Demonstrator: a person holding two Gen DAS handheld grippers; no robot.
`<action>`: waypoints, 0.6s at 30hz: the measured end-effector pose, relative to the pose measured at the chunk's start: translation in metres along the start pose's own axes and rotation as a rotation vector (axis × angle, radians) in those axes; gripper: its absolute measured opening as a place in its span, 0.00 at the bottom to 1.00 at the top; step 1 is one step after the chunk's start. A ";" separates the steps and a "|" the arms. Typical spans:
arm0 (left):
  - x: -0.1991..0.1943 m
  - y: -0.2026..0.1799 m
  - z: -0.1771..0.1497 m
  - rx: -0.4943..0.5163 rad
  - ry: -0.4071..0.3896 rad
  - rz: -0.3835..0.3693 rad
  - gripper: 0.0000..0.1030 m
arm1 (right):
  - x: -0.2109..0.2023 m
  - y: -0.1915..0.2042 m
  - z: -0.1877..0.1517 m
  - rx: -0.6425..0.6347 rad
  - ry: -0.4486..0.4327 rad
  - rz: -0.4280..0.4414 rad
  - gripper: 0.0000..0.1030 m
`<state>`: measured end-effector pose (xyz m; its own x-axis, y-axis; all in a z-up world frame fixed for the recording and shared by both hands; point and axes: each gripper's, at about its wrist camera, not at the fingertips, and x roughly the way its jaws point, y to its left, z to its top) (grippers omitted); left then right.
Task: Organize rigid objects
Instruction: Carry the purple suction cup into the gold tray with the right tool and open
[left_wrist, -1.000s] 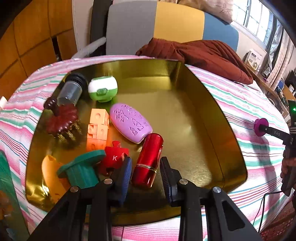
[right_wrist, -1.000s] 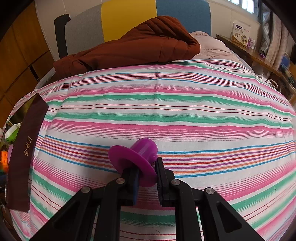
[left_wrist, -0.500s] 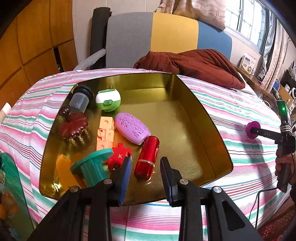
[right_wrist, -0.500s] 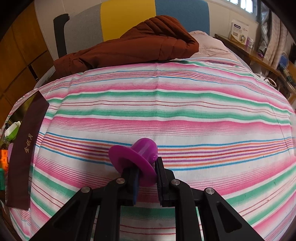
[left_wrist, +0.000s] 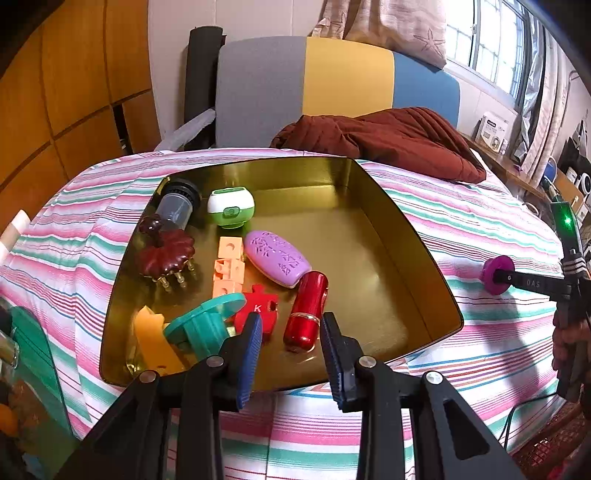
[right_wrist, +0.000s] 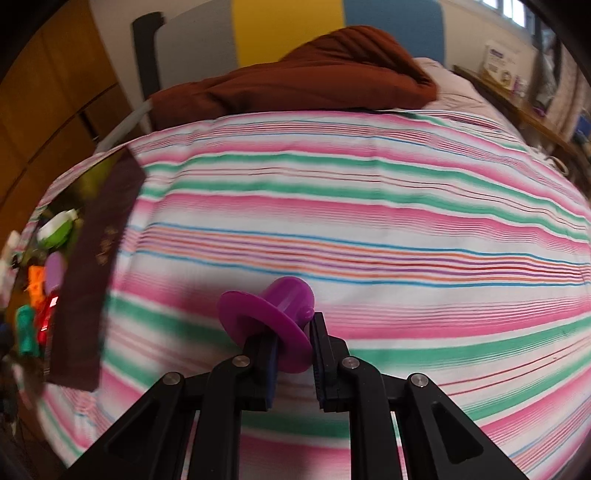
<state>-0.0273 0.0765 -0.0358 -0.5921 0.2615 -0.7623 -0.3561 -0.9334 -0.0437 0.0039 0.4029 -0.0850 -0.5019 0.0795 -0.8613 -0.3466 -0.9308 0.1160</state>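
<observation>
Inside the gold tray (left_wrist: 424, 266), 9 items lie; right gripper (right_wrist: 293, 341), at 3 o'clock, clamps the purple flanged piece (right_wrist: 273, 317); left gripper (left_wrist: 291, 343) gapes empty.

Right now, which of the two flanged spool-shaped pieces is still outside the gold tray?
The purple one, pinched in the right gripper over the striped cloth. The teal one already lies in the gold tray.

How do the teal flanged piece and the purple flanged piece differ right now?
The teal flanged piece lies on its side in the gold tray among other items; the purple flanged piece is outside it, above the striped cloth. The right tongs grip the purple one; the teal one is ungripped. Both are disc-and-stem shapes.
</observation>
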 end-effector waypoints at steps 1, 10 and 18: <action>-0.001 0.001 -0.001 0.001 -0.001 0.003 0.31 | -0.002 0.007 0.000 -0.014 -0.005 0.011 0.15; -0.003 0.013 -0.004 -0.017 -0.008 0.014 0.31 | -0.047 0.092 0.024 -0.124 -0.146 0.165 0.15; -0.008 0.021 -0.004 -0.034 -0.022 0.018 0.31 | -0.042 0.190 0.049 -0.267 -0.147 0.241 0.15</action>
<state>-0.0272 0.0535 -0.0337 -0.6136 0.2498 -0.7491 -0.3207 -0.9457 -0.0526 -0.0791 0.2402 -0.0024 -0.6587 -0.1208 -0.7427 0.0042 -0.9876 0.1569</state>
